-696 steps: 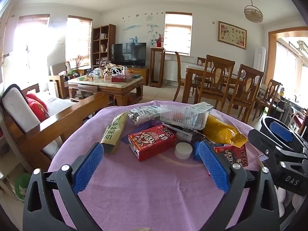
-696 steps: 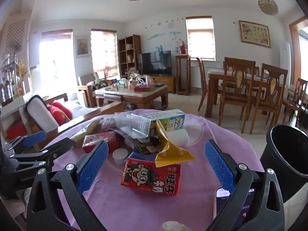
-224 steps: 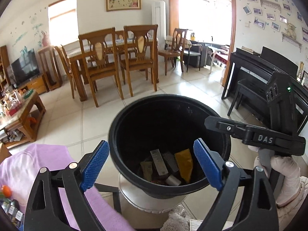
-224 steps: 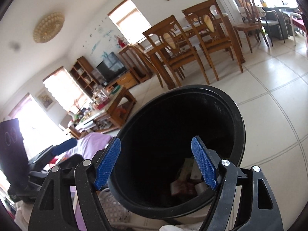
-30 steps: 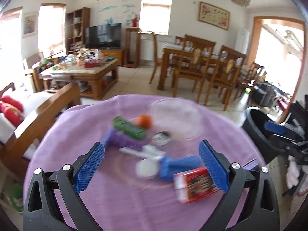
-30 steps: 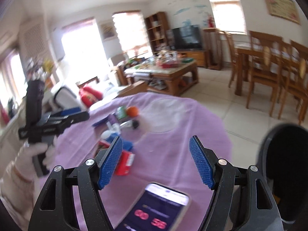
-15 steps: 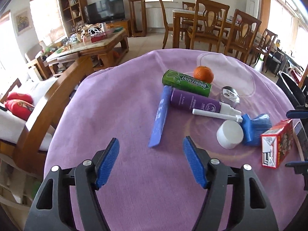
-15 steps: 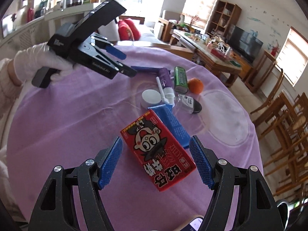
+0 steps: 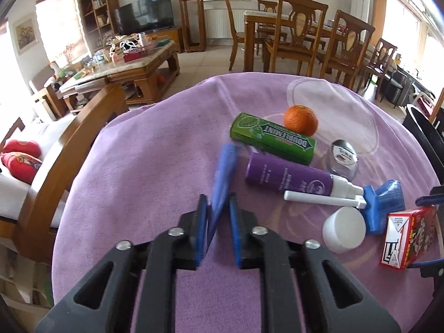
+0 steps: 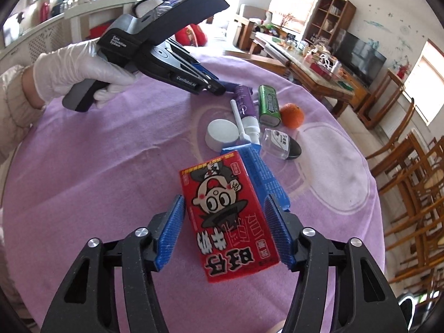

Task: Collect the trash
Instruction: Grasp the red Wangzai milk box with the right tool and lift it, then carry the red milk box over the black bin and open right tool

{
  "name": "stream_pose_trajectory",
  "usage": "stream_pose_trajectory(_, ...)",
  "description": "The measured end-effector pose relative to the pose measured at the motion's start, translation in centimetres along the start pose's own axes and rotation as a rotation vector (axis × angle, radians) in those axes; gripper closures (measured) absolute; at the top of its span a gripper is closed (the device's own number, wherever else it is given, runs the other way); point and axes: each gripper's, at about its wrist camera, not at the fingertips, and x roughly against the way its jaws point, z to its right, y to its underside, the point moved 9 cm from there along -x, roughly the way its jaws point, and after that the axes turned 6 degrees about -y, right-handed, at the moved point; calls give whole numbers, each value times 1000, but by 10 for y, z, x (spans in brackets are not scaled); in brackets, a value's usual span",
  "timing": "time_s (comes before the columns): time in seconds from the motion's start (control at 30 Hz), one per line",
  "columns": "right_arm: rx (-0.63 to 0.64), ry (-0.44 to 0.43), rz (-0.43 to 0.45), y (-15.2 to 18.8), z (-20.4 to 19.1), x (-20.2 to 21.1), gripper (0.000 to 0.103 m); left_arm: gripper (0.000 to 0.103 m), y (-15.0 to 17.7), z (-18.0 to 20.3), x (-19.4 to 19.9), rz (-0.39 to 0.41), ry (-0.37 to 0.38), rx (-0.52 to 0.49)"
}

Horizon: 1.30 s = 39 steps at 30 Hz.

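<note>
Altogether one red carton (image 10: pixel 229 216), one orange (image 9: pixel 300 120), two grippers.

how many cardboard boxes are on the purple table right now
3. A red drink carton sits between the right gripper pads, a blue box lies just behind it, and a green gum box lies beside the orange. Others may be hidden.

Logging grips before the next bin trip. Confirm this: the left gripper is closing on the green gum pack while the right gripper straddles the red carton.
Not the gum pack. In the left wrist view the left gripper pinches the flat blue packet; the green gum pack lies untouched beyond it. The right gripper does straddle the red carton.
</note>
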Motion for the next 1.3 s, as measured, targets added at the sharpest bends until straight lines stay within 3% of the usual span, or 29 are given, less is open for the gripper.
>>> stream_pose_trajectory(0.3,-105,-64,82,-5,2,21,51,96,1,-1,35,90,44,91)
stream_pose_trajectory(0.47,-267,-78,227,-12,27,55,51,96,-10,21,78,184,91,119)
stream_pose_trajectory(0.73,-554,-71,520,12,85,138,51,96,-37,106,142,324,177,52)
stream_pose_trajectory(1.0,-724,70,706,95,138,230,51,96,-60,226,166,372,305,-71)
stream_pose_trajectory(1.3,-934,233,766,236,198,290,51,96,-69,364,160,348,453,-189)
